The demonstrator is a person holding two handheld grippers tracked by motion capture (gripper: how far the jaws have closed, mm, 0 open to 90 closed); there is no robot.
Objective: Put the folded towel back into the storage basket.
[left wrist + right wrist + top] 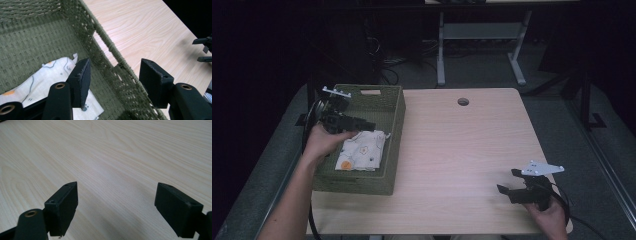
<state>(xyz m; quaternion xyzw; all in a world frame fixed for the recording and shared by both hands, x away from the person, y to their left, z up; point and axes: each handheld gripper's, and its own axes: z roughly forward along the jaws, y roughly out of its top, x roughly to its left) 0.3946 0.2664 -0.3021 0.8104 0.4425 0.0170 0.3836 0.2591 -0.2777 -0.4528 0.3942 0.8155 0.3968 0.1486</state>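
Observation:
An olive woven basket point(396, 131) stands on the left part of the light wood table point(462, 145). Inside it lies a folded white cloth point(362, 150) with small orange and dark prints. My left gripper point(364, 124) hovers over the basket's middle, just above the cloth's far edge. In the left gripper view, the left gripper point(113, 72) is open with nothing between the jaws; the cloth point(37, 82) lies below the left jaw, and the basket wall point(110, 47) runs between them. My right gripper point(507, 181) rests low at the near right corner. In the right gripper view, the right gripper point(116, 202) is open over bare wood.
A round cable hole point(463, 101) sits near the table's far edge. Behind the table stand the white legs of another desk point(441, 50) with cables on the dark floor. The right gripper point(203, 50) shows far off at the edge of the left gripper view.

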